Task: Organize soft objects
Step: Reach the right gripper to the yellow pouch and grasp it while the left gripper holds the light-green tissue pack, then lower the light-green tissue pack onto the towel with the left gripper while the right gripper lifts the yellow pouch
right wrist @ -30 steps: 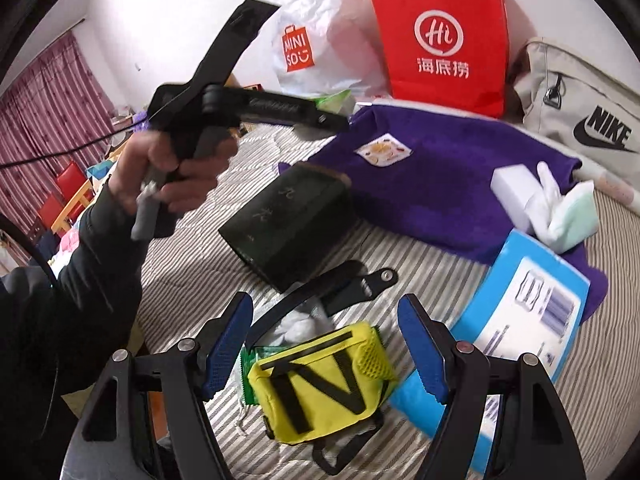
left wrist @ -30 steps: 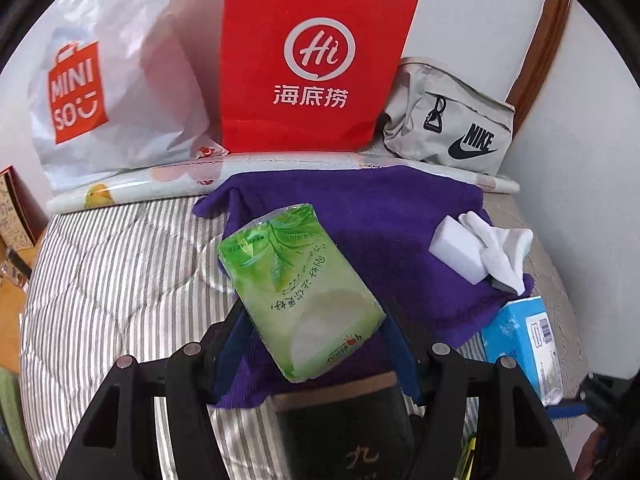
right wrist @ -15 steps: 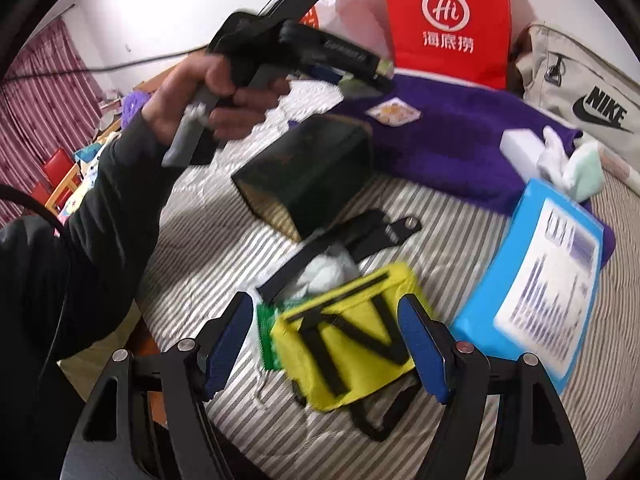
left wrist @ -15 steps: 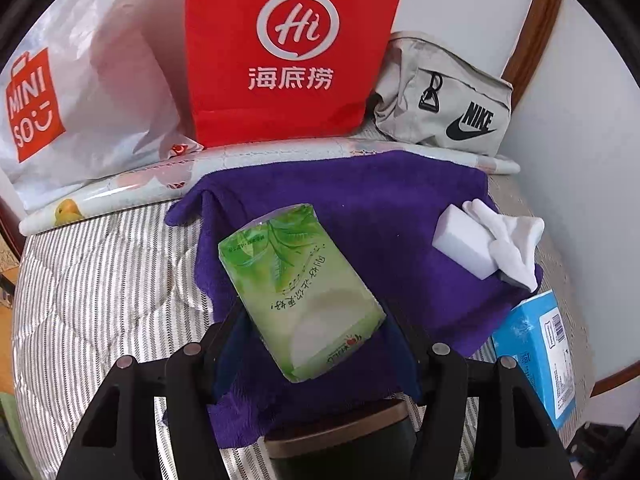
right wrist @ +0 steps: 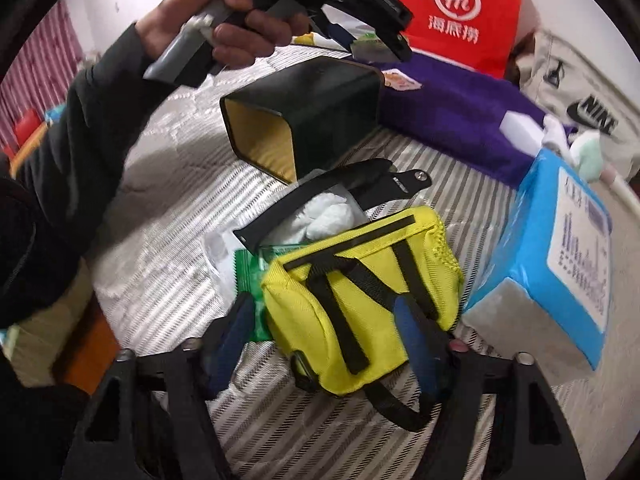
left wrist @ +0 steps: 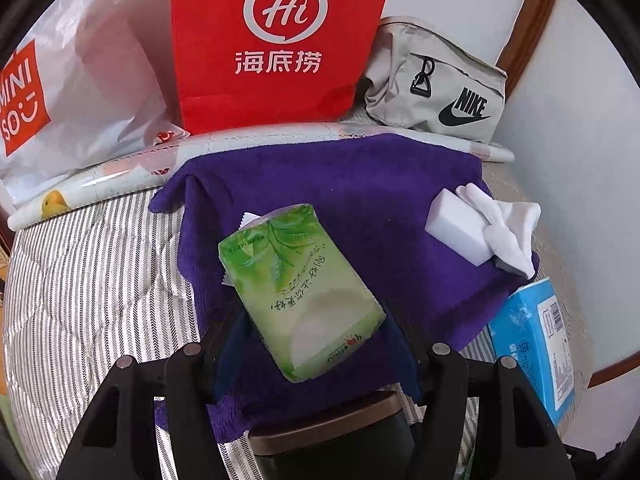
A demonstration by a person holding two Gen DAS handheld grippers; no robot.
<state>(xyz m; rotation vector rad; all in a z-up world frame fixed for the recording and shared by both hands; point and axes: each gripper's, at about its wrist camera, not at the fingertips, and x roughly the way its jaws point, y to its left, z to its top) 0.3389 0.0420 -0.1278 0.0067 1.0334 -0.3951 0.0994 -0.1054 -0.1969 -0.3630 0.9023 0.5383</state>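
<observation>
My left gripper (left wrist: 316,320) is shut on a green tissue pack (left wrist: 296,280), held tilted above the purple towel (left wrist: 360,184). Below it lies a dark box (left wrist: 332,440). In the right wrist view a hand holds that left gripper (right wrist: 360,20) over the same dark box (right wrist: 312,116), which lies on its side with its yellow-lined mouth open. My right gripper (right wrist: 324,320) straddles a yellow pouch (right wrist: 360,272) with black straps on the striped bed. Its jaws are closing; the right finger overlaps the pouch and the left finger stands just off it.
A blue tissue pack (right wrist: 560,264) lies right of the pouch. A green packet (right wrist: 248,272), a bagged white cloth (right wrist: 328,212) and a black strap (right wrist: 348,184) lie behind it. A white sponge (left wrist: 456,228), white cloth (left wrist: 508,232), red bag (left wrist: 276,40), Miniso bag (left wrist: 80,80) and grey Nike pouch (left wrist: 436,88) sit further back.
My right gripper has dropped down onto the yellow pouch and its jaws have narrowed. The left gripper, still holding the green pack, has drifted over the towel and dark box.
</observation>
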